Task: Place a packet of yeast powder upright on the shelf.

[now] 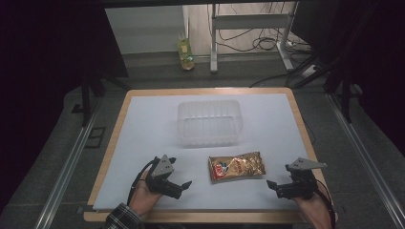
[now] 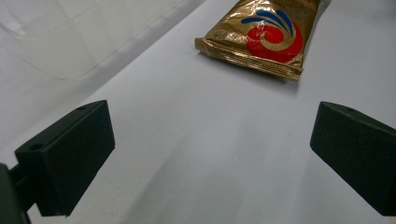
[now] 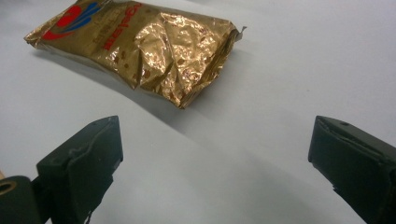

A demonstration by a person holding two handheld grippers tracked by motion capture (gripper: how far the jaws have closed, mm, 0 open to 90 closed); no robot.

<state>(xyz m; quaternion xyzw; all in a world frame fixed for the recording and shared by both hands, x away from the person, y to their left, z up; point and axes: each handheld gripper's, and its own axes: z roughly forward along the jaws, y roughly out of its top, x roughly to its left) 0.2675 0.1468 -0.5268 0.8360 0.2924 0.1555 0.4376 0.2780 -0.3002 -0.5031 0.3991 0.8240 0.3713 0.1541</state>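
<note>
While both grippers' jaws gape wide and empty, the gold packet (image 1: 236, 167) shows a red-and-blue swirl, lettering unreadable.

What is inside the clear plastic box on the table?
Nothing can be seen inside the box; the white sheet shows through its clear walls. The gold snack bag lies outside, in front of it. Nothing covers the box.

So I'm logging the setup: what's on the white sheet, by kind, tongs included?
Gold foil snack packet: 1
Clear plastic tub: 1
Hand-held tongs, both open: 2, left tongs and right tongs
Total: 4
</note>
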